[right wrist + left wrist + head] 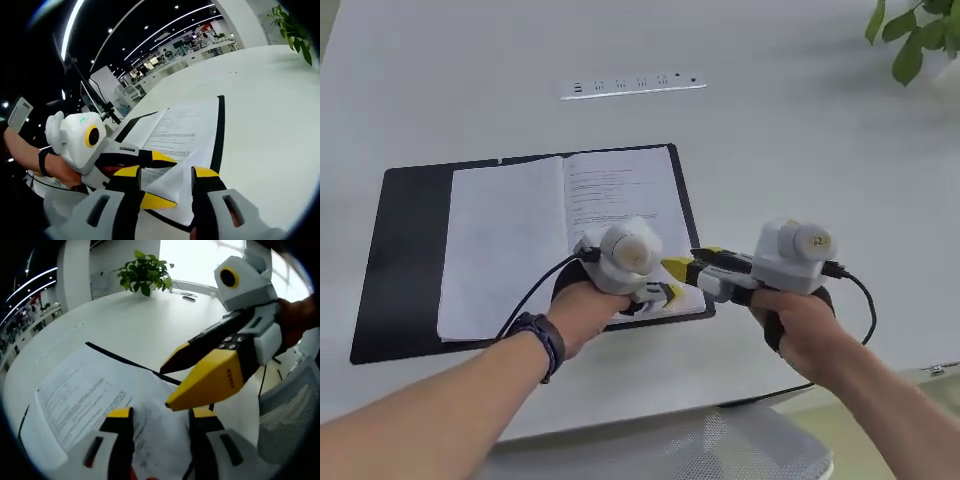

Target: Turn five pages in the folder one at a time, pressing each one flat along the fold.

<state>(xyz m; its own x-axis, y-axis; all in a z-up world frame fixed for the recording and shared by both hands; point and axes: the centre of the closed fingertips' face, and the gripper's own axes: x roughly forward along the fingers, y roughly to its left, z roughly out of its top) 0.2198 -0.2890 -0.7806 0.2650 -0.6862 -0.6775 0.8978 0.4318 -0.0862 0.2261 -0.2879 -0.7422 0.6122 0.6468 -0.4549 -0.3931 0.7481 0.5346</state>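
The folder (410, 260) lies open on the surface (770, 130), its fold running away from me. The right page (620, 195) has its near corner seemingly between the parted jaws of my right hand-held gripper (166, 172). My left hand-held gripper (160, 414), also open, hovers just beside.

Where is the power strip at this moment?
In the head view, the power strip lies on the table beyond the far edge of the folder, left of the plant.
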